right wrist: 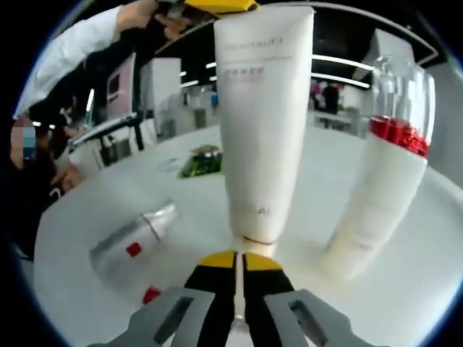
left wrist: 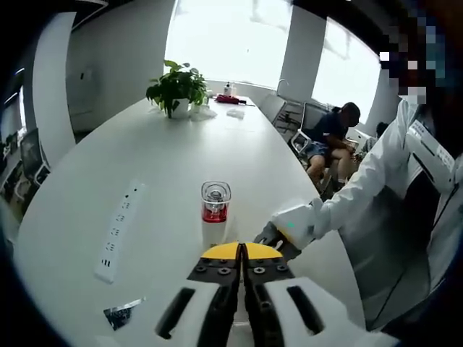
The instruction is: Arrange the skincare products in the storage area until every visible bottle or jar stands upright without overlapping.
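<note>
In the right gripper view a tall white tube (right wrist: 264,123) stands on the white table (right wrist: 87,289). The yellow tips of my left gripper (right wrist: 217,6) sit at its top edge. My right gripper (right wrist: 239,262) is low at the tube's foot, its jaws shut with nothing between them. To the right of the tube stands a white bottle (right wrist: 391,181) with a red band and clear cap. A silver tube (right wrist: 134,242) lies flat on the left. In the left gripper view my left gripper (left wrist: 241,251) looks shut and hides the tube beneath it, and the bottle (left wrist: 215,213) stands just beyond.
A white power strip (left wrist: 118,231) lies left of the bottle, and a small packet (left wrist: 123,314) sits near the front. A potted plant (left wrist: 177,87) stands at the far end. A gloved hand (left wrist: 296,224) and white sleeve come in from the right. A green packet (right wrist: 202,163) lies behind the tube.
</note>
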Demonstrator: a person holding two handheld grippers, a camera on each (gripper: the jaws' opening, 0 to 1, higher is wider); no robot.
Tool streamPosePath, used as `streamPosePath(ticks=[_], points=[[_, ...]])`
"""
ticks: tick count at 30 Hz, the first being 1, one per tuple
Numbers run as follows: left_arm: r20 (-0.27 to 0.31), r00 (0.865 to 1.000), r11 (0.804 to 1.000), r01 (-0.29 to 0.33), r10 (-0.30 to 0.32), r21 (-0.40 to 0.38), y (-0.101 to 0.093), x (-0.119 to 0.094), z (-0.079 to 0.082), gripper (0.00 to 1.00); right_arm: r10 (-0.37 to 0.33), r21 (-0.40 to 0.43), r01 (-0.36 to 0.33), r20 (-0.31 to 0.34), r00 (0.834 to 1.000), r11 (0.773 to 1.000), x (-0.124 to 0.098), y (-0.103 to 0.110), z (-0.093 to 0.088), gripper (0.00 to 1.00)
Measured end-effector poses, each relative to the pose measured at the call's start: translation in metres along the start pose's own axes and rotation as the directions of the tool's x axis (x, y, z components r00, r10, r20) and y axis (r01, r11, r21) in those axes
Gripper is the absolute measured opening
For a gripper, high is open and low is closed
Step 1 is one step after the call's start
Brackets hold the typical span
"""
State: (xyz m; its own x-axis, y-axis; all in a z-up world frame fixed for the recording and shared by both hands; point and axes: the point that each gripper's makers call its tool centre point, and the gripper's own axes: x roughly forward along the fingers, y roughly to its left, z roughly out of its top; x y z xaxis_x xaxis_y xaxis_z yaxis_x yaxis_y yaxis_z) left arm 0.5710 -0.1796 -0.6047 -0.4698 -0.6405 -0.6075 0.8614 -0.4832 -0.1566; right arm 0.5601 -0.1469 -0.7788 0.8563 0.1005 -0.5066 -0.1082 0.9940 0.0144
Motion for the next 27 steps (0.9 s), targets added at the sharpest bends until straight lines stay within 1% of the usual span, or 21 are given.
streamPosePath(ticks=[9,15,18,23,27], points=[[0.013,1.0,1.0,-0.004,0.004,-0.006,0.007,0.0,0.002,0.05,0.004,0.005,-0.004,0.001,1.0,1.0,0.003,-0.002,0.002,0.0],[0.023,1.0,1.0,-0.011,0.012,-0.013,0.012,0.0,0.003,0.05,-0.006,-0.003,0.006,-0.002,1.0,1.0,0.003,-0.011,0.002,0.0],[0.029,0.999,1.0,-0.016,0.016,-0.017,0.013,0.001,0.003,0.05,-0.012,0.008,0.012,-0.003,1.0,1.0,0.003,-0.016,0.002,0.0],[0.031,0.999,1.0,-0.009,0.009,-0.015,0.011,0.003,0.004,0.05,-0.011,0.001,0.011,0.0,1.0,1.0,0.002,-0.013,0.003,0.0],[0.026,1.0,1.0,-0.011,0.011,-0.01,0.01,0.003,0.005,0.05,0.002,-0.004,-0.002,-0.001,1.0,1.0,0.005,-0.01,0.004,0.0]])
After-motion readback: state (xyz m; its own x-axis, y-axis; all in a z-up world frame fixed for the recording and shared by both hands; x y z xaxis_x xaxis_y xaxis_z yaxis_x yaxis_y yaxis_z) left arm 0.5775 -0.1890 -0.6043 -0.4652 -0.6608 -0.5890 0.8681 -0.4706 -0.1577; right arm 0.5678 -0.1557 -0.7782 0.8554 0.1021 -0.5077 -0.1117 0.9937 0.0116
